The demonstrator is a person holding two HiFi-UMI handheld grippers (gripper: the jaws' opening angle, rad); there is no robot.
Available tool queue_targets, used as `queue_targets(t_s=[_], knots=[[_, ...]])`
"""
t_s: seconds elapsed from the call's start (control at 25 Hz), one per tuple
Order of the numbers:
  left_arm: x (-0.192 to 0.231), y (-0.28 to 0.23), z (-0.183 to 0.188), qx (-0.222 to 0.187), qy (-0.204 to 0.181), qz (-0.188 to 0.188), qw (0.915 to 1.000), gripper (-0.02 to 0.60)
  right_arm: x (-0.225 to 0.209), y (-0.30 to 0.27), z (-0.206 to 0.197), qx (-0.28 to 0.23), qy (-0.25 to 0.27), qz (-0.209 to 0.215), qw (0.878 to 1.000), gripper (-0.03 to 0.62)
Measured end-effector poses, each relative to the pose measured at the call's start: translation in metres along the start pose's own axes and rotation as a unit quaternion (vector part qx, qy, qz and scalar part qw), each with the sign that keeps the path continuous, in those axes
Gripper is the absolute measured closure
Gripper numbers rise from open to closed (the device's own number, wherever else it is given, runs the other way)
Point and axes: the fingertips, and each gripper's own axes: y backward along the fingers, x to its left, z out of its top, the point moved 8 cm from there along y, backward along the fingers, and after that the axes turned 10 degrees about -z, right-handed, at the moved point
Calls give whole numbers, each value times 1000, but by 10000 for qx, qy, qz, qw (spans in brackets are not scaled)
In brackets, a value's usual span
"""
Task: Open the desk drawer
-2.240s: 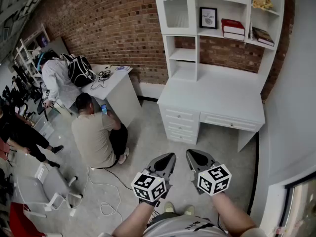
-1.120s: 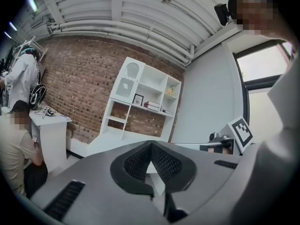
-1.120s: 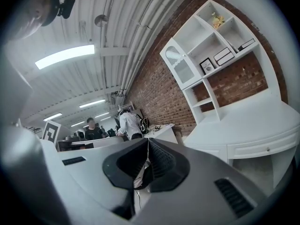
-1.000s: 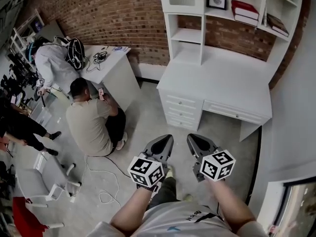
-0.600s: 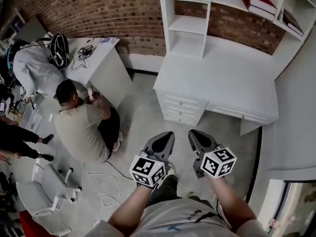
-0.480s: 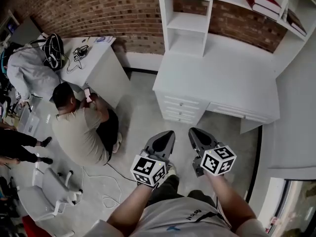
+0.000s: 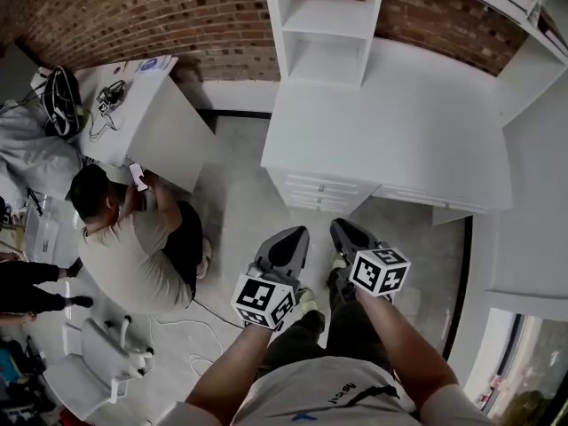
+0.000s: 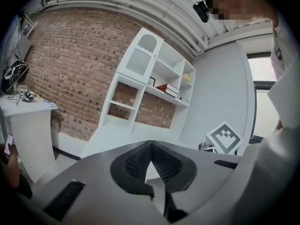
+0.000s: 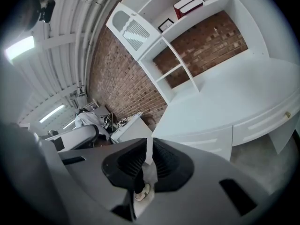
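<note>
Fingers (image 7: pixel 284 248) together, left gripper (image 7: pixel 297 234) and right gripper (image 7: pixel 341 227) face the desk (image 7: pixel 399 122).

Shared workroom with office furniture. A brick wall (image 7: pixel 133 16) runs across the top of the frame; a white desk (image 7: pixel 390 140) with a shelf unit (image 7: pixel 324 20) stands at upper right. At left are a cluttered table (image 7: pixel 164 131), a seated person (image 7: pixel 124 256) and a chair (image 7: pixel 84 371).
</note>
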Motion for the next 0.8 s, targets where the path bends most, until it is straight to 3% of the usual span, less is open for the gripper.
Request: queue_targets(t_s=[0.4, 0.8], knots=[[82, -65, -38, 313, 299, 430, 9981, 569, -80, -135, -32, 831, -477, -382, 9947, 516], [136, -104, -86, 594, 573, 611, 9947, 569, -143, -218, -83, 1310, -1193, -783, 9811, 476]])
